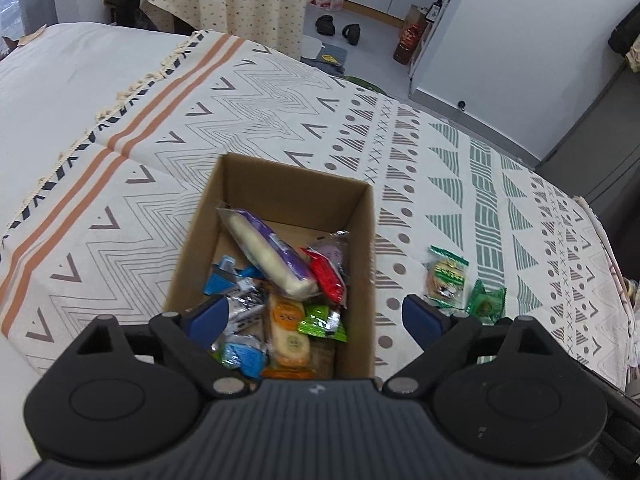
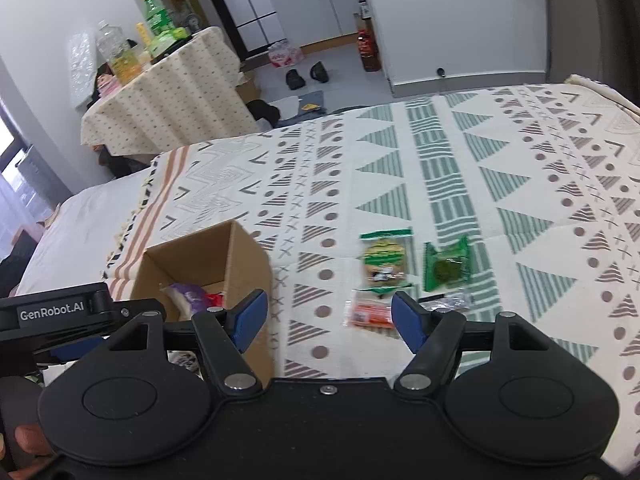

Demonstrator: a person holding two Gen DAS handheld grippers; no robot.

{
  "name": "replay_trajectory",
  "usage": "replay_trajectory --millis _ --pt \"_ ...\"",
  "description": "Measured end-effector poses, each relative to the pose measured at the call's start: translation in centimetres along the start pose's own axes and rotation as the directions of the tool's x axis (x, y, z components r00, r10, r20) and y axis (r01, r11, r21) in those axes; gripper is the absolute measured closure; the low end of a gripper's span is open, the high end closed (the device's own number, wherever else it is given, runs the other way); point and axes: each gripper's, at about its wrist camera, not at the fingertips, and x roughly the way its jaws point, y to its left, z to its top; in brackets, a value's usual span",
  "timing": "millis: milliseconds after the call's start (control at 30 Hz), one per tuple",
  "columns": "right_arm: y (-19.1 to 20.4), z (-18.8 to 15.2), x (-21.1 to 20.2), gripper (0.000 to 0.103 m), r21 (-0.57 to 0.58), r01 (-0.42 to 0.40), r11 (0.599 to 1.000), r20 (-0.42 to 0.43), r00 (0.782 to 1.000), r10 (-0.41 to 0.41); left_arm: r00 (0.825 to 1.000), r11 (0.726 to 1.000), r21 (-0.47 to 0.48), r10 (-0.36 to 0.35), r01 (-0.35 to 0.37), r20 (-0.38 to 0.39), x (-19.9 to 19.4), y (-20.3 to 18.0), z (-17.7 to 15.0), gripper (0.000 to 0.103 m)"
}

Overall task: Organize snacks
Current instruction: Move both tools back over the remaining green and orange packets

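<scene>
An open cardboard box point(image 1: 236, 176) point(image 2: 244, 256) stands on the patterned cloth and holds several snack packs, among them a long purple-and-white pack point(image 1: 272, 254) and a red pack point(image 1: 329, 276). My left gripper point(image 1: 316, 316) hangs open above the box's near end, holding nothing. On the cloth right of the box lie a green-topped cookie pack point(image 1: 447, 278) point(image 2: 386, 258), a green pack point(image 1: 486, 303) point(image 2: 446, 266), an orange pack point(image 2: 370, 314) and a silver pack point(image 2: 450, 300). My right gripper point(image 2: 326, 316) is open just before the orange pack, empty.
The patterned cloth point(image 1: 400, 152) point(image 2: 480, 200) covers a bed. Beyond it are a floor with shoes point(image 1: 338, 28), a draped table point(image 2: 168, 92) with bottles, and white cabinets. The left gripper's body point(image 2: 52, 312) shows at the right view's left edge, with fingers of a hand point(image 2: 26, 440) below it.
</scene>
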Motion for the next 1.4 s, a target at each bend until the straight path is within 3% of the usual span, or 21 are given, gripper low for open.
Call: replay_trajectory --millis 267,933,1400 --pt "-2.8 -0.1 -0.5 0.035 0.035 0.02 0.999 0.005 1.0 -0.02 0.999 0.998 0.035 -0.051 0.052 -0.016 0.4 -2.7 -0.8 0.01" --pt "-9.3 0.0 0.7 0.035 0.121 0.041 0.992 -0.017 0.999 -0.039 0.997 0.99 0.118 -0.079 0.08 -0.018 2.6 -9.0 -1.5 0.011" --pt "-12.4 0.0 4.0 0.041 0.156 0.036 0.987 -0.087 0.996 -0.022 0.992 0.989 0.122 -0.069 0.082 -0.105 7.6 -11.6 -2.0 0.013"
